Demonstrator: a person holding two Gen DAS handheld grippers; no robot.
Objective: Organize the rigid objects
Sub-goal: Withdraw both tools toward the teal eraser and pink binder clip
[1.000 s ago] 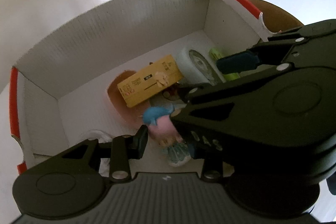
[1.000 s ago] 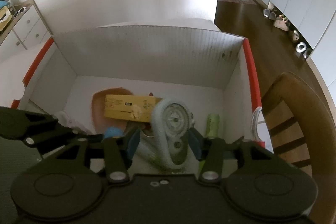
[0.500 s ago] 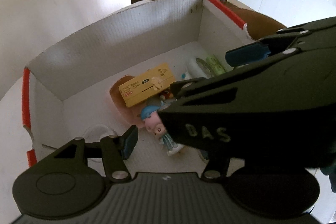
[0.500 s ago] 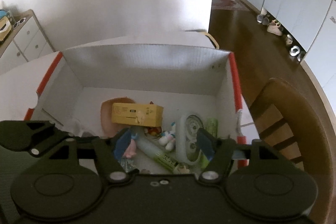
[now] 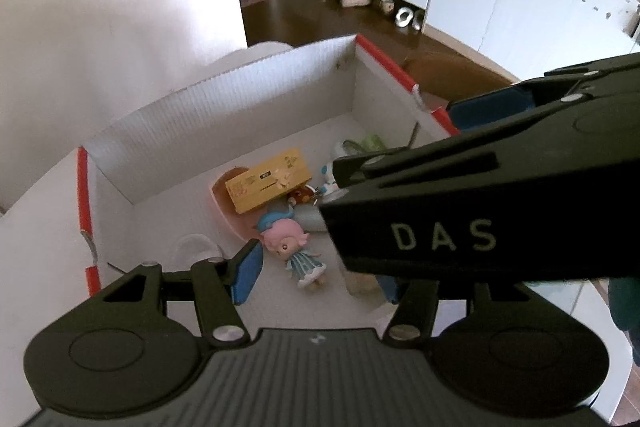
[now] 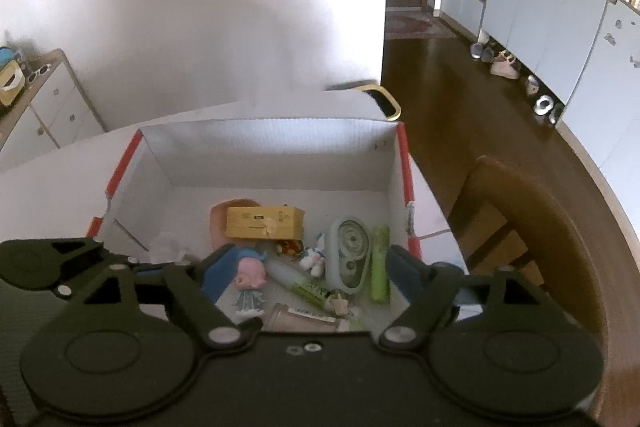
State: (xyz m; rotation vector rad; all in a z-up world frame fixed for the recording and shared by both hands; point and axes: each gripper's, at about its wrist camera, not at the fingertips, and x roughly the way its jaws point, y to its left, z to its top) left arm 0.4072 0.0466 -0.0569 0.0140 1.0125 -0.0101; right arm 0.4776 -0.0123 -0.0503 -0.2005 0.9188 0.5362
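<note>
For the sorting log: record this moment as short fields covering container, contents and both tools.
container: white box with red edges, open top
contents: yellow carton on a pink dish; pink-haired doll; grey tape dispenser; green tube
left tool: open, nothing gripped, above the doll
right tool: jaws just opening, nothing between them, above the box

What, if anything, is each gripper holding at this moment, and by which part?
Nothing. The left gripper and right gripper are both open above the box, the right having just been opening; the doll and tape dispenser lie free inside.
</note>
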